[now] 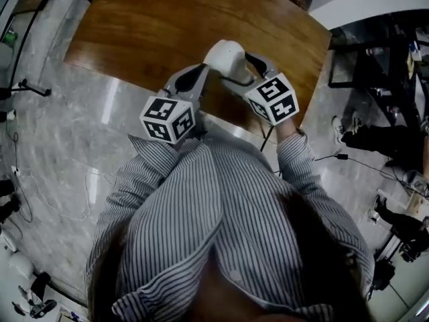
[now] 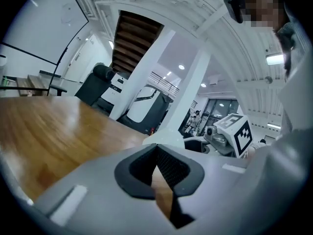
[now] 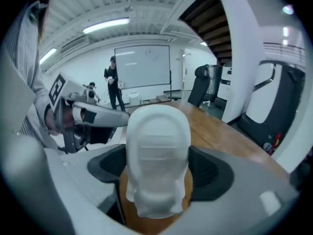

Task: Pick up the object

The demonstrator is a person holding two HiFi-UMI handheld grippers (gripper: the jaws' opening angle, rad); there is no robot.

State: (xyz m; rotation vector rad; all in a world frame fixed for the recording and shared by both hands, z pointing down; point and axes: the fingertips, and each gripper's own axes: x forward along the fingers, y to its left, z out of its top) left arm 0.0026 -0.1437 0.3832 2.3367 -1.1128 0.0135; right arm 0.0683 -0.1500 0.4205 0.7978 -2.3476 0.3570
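A white rounded plastic object is held above the near edge of the wooden table. My right gripper is shut on it; in the right gripper view the object fills the space between the dark pads. My left gripper is just left of the object, with its tips close to it. In the left gripper view the left gripper has its pads meeting at the tips with nothing between them. The object's white top shows just beyond them.
The wooden table's edge runs below the grippers, with grey marble floor on this side. Black stands and cables crowd the right side. A person stands by a whiteboard far behind.
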